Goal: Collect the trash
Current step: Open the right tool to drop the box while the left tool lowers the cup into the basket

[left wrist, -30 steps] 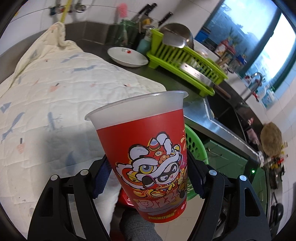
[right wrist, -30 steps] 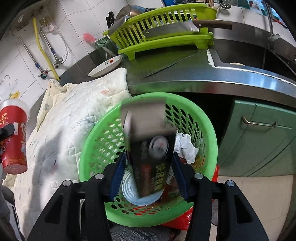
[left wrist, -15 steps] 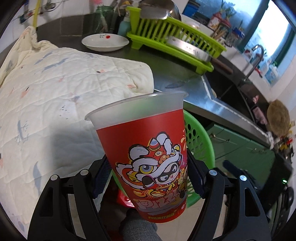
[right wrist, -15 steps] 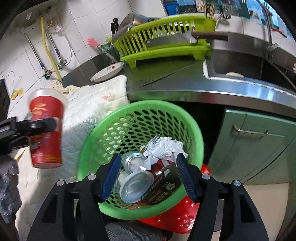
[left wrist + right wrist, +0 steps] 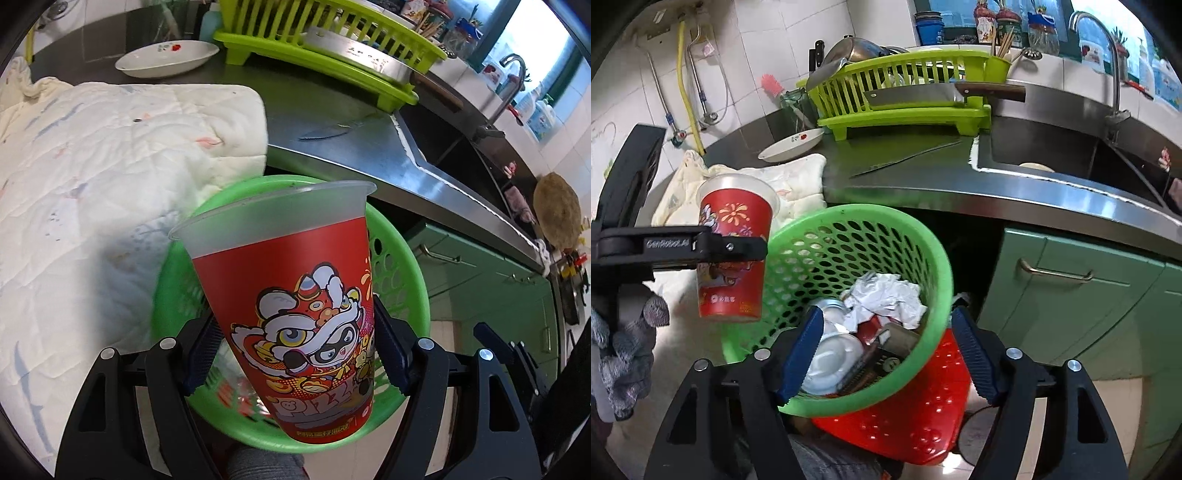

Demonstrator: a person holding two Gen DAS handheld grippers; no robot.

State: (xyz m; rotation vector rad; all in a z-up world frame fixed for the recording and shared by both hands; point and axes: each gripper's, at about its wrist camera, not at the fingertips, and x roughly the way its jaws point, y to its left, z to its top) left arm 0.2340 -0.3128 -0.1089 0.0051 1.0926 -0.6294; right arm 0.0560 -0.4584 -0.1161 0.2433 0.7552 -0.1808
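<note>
Off to the left of our right tongs [image 5: 886, 354], the left tongs [image 5: 291, 354] are clamped on the red lion-dance cup [image 5: 291, 306], one finger pressed to each side of its lower wall; the cup hangs in the air just beside the left rim of the green perforated basket [image 5: 923, 251], with the quilted cloth [image 5: 92, 177] behind and left of it; from the left tongs' own view the basket's mouth lies directly beyond the cup. We judge the step in hand to be the carry-over of the cup to the basket; the next move calls for shifting it rightward over the opening and then parting the fingers so it drops. The cup stands close to upright, frosted mouth up and base down, its long axis near vertical with a slight lean. Further right, our right tongs stand apart and hold nothing; between their fingers we look down on crumpled white paper [image 5: 886, 295], a can [image 5: 831, 350] and a dark carton already in the basket; a red basket [image 5: 916, 417] sits under it.
</note>
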